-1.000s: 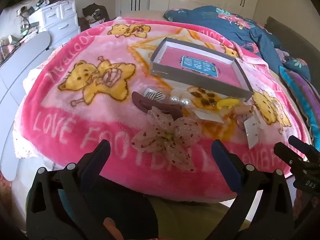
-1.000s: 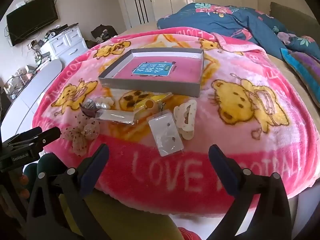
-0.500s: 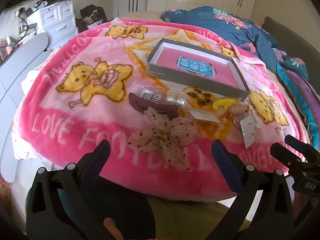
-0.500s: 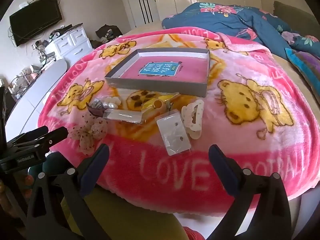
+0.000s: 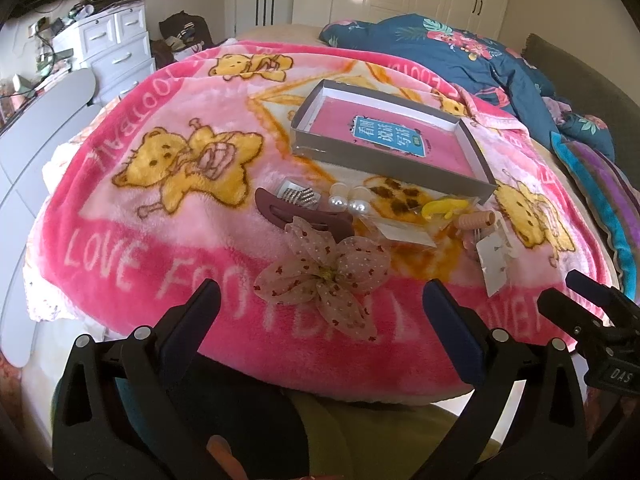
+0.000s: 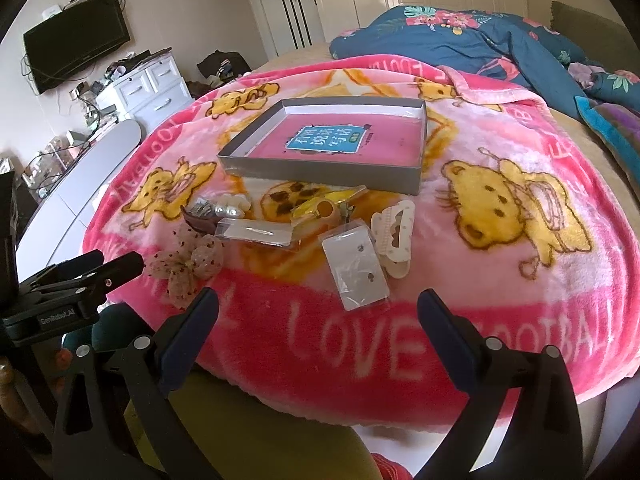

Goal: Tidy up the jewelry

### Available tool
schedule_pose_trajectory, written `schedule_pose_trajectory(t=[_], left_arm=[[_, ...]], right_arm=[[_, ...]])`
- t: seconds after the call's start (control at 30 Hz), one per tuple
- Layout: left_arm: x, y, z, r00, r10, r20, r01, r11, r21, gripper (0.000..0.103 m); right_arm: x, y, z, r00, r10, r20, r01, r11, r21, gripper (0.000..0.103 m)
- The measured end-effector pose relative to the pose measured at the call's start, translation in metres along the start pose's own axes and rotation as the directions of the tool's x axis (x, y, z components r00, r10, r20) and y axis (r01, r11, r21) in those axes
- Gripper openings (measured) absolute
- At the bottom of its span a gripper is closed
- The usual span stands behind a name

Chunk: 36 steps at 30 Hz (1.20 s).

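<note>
A grey shallow box (image 5: 384, 162) (image 6: 320, 170) with a pink floor lies on the pink bear blanket (image 5: 132, 248). In front of it lie a sheer flower hair clip (image 5: 324, 276) (image 6: 186, 264), a brown claw clip (image 5: 300, 214), pearl pieces (image 5: 352, 200), a yellow clip (image 5: 442, 206), a cream claw clip (image 6: 394, 236) and a clear earring packet (image 6: 356, 268). My left gripper (image 5: 320, 316) is open and empty, just short of the flower clip. My right gripper (image 6: 318, 316) is open and empty, just short of the earring packet.
A blue floral duvet (image 5: 460, 52) is heaped at the back right. White drawers (image 5: 116, 52) and a grey board (image 5: 36, 128) stand left of the bed. A wall TV (image 6: 76, 56) hangs at the left. The blanket's front edge is just under the grippers.
Both grippers have moved slightly forward toward the items; the view has shifted a little. Both stay open and nothing on the blanket has moved.
</note>
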State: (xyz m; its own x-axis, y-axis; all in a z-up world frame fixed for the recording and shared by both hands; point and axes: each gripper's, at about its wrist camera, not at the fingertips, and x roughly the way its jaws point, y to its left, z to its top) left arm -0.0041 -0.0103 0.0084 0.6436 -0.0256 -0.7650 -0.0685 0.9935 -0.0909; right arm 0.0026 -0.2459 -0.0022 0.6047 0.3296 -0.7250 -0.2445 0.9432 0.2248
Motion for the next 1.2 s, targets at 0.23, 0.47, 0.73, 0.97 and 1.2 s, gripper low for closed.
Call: schedule_pose_trajectory(t=[0.23,0.47,0.73,0.97,1.2], left_arm=[[-0.0004,-0.0013,0.0014,1.0,-0.003,0.001,0.003,1.0,0.001,0.095],[-0.0013,-0.004,0.0037,1.0,-0.006,0.0,0.006,1.0,-0.003,0.095],[-0.0037,-0.0059,0.003,1.0,-0.006,0.003,0.006,1.0,0.0,0.095],[-0.0067,-0.0085,0.0035,1.0,-0.004,0.006,0.004,1.0,0.0,0.095],[-0.0059,-0.0062,0.0025,1.0,-0.008,0.005,0.008,1.0,0.0,0.095]], right_arm=[[-0.0017,0.0019,-0.0001,1.0,0.001,0.004,-0.001,1.0,-0.006,0.099],[-0.0024,0.0032,-0.0003,1.0,0.003,0.006,-0.003,1.0,-0.009,0.099],[-0.0057,0.0045,-0.0013,1.0,0.01,0.014,-0.009,1.0,-0.009,0.099],[-0.0063,0.0048,-0.0016,1.0,0.012,0.014,-0.012,1.0,-0.009,0.099],[-0.0086,0.0055,-0.0006,1.0,0.011,0.02,-0.011,1.0,-0.014,0.099]])
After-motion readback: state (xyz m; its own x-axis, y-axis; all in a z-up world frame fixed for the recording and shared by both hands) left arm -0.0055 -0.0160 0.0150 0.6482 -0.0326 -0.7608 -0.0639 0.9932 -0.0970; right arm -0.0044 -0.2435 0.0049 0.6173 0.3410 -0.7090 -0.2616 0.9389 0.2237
